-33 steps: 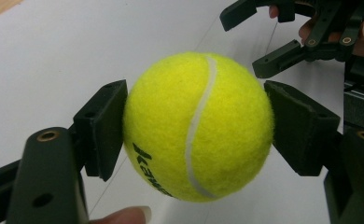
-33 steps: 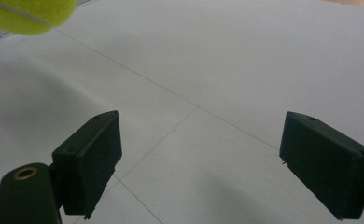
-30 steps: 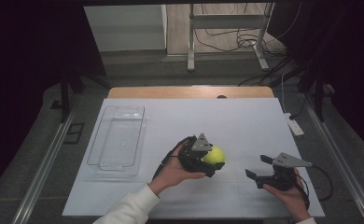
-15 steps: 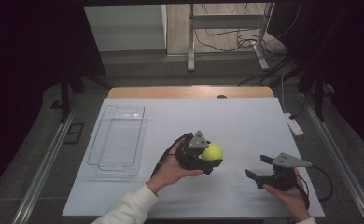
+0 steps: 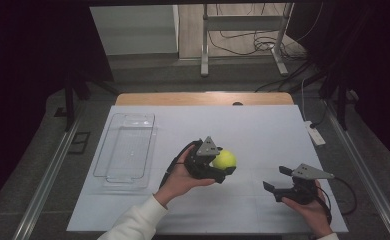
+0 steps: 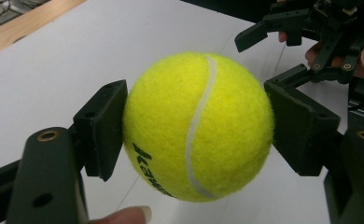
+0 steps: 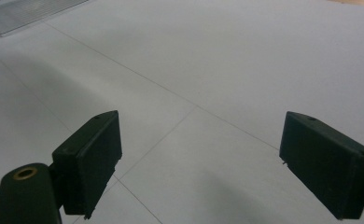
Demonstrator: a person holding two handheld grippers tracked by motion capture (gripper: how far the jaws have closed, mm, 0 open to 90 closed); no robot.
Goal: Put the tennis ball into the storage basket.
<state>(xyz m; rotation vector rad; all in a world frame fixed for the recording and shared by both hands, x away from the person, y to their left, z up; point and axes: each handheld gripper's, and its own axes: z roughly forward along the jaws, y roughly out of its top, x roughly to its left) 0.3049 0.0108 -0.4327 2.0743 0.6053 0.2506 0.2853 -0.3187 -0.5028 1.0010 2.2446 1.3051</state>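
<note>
The left gripper [image 5: 222, 167] sits near the middle of the white table [image 5: 263, 125], a little toward the near edge, held in the person's left hand [image 5: 180, 175]. Its two black jaws are clamped on a yellow-green tennis ball [image 5: 224, 159], one pad pressed flat against each side of it. In the left gripper view the ball [image 6: 198, 126] bulges between the pads [image 6: 106, 126], its white seam curving from top to bottom and part of a black printed brand name showing low on its left side. The ball is carried in the jaws and looks to be raised off the table top, though how far I cannot tell. A fingertip [image 6: 124, 215] shows at the bottom edge of that view, just below the ball.

The right gripper [image 5: 277, 179] is toward the near right corner of the table, in the person's right hand [image 5: 310, 210], well apart from the ball. Its jaws stand wide apart with nothing between them; in the right gripper view they frame only bare white table surface [image 7: 208, 70]. From the left gripper's camera the right gripper [image 6: 273, 56] appears beyond the ball, its jaws spread.

A clear plastic tray [image 5: 107, 167] lies lengthwise near the table's left edge, well apart from both grippers. A small white power strip [image 5: 315, 133] rests at the table's right edge.
</note>
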